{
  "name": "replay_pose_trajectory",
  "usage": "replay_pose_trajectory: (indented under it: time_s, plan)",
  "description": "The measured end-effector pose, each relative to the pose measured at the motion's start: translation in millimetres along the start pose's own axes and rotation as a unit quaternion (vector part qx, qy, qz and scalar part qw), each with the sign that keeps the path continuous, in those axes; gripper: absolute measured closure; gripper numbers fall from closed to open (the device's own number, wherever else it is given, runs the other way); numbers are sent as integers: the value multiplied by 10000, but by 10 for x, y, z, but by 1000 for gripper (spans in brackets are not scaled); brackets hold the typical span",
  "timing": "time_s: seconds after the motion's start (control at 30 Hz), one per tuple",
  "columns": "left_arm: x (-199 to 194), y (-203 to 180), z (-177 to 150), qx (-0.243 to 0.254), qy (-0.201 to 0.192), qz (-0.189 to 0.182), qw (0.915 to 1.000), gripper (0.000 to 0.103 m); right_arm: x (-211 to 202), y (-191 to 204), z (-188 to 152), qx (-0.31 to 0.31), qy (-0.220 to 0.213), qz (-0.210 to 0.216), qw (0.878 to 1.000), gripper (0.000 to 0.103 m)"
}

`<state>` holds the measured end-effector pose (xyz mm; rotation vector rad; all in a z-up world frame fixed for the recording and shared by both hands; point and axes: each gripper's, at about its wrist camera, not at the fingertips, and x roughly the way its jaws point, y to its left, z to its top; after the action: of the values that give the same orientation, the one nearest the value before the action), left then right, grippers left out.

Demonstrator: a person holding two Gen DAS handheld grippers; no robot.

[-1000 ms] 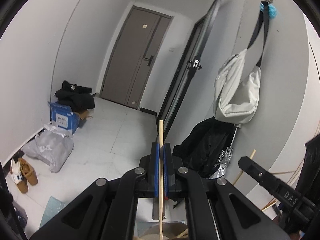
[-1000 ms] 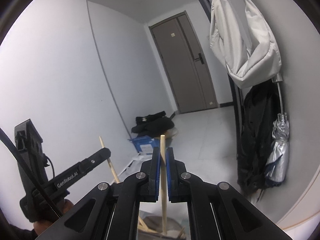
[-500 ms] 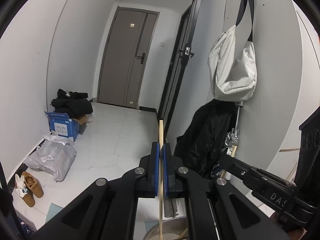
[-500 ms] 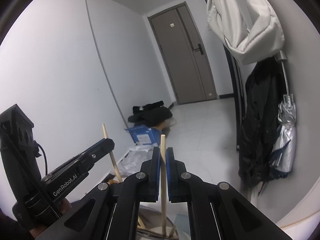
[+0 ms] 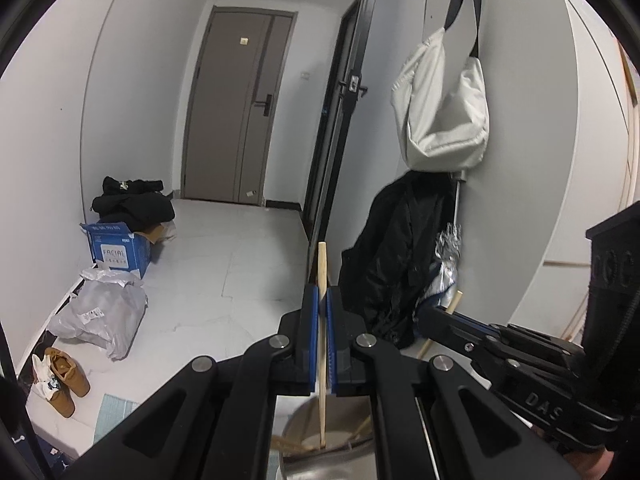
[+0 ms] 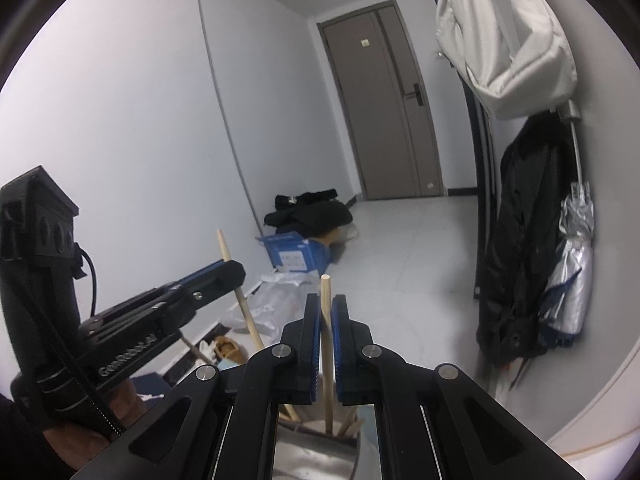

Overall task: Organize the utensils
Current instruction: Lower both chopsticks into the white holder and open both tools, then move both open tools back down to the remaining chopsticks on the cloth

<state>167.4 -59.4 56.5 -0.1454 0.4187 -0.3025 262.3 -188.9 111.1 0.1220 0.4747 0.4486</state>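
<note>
Two wooden chopsticks stand nearly upright, each pinched between a gripper's blue pads. The left chopstick (image 5: 322, 276) runs down through the left gripper (image 5: 322, 312), closed tight on it, and its lower end dips inside the round metal container (image 5: 340, 440) just below the jaws, where other wooden sticks (image 5: 288, 444) lean against the rim. The right chopstick (image 6: 327, 312) is clamped the same way by the right gripper (image 6: 327, 320); its lower end also sits within the container (image 6: 316, 452), among a few leaning sticks (image 6: 348, 426).

The two tools are close together over the container — the right gripper shows at the right edge of the left view (image 5: 432, 316), the left gripper at the left of the right view (image 6: 228, 272), tilted inward with its chopstick (image 6: 224, 244) slanting. A hand (image 6: 92, 420) wraps the left tool's handle.

Beyond lies open white tiled floor (image 5: 240, 264) running to a far brown door (image 5: 236, 108). On the left are a blue box (image 5: 116, 250), a grey bag (image 5: 100, 312) and shoes (image 5: 64, 380); on the right wall hang a white bag (image 5: 444, 112) and a black coat (image 5: 396, 256).
</note>
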Motion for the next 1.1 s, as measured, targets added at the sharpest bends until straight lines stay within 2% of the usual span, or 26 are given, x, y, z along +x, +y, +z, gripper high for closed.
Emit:
replay_pose_trajectory:
  time_s: [0.33,0.43,0.53,0.63,0.73,0.8,0.87,0.97,1.03,1.1]
  plan:
    - [7,-7,-141,-55,630,-260,9977,102,164,-30,-249,141,677,152,9975,96]
    - [-16,65,-158,-267,781,-348,9960,102,219,-13,-288,110,889,190,9958,95]
    - [-5,171,-157,-618,1159,-722,9887,100,189,23,-322,112,965,197,9951,94]
    - [-37,208,-158,-737,1319,-643,9864,97,126,35,-357,211,1028,187,9943,90]
    - [-172,253,-134,-859,1290,-504,9866,88,33,55,-389,232,1017,94,9945,79]
    - [-286,273,-111,-910,1194,-403,9878,65,-80,91,-412,183,961,15,9952,75]
    - [-378,294,-100,-943,1132,-335,9885,53,-176,136,-415,161,896,-32,9958,73]
    - [-500,253,-73,-962,1103,-208,9890,51,-356,206,-419,145,749,-107,9970,62]
    - [-619,204,-69,-967,1046,-80,9898,45,-482,274,-419,121,627,-161,9978,59]
    - [-730,176,-72,-956,926,83,9911,34,-580,342,-419,112,533,-180,9984,54]
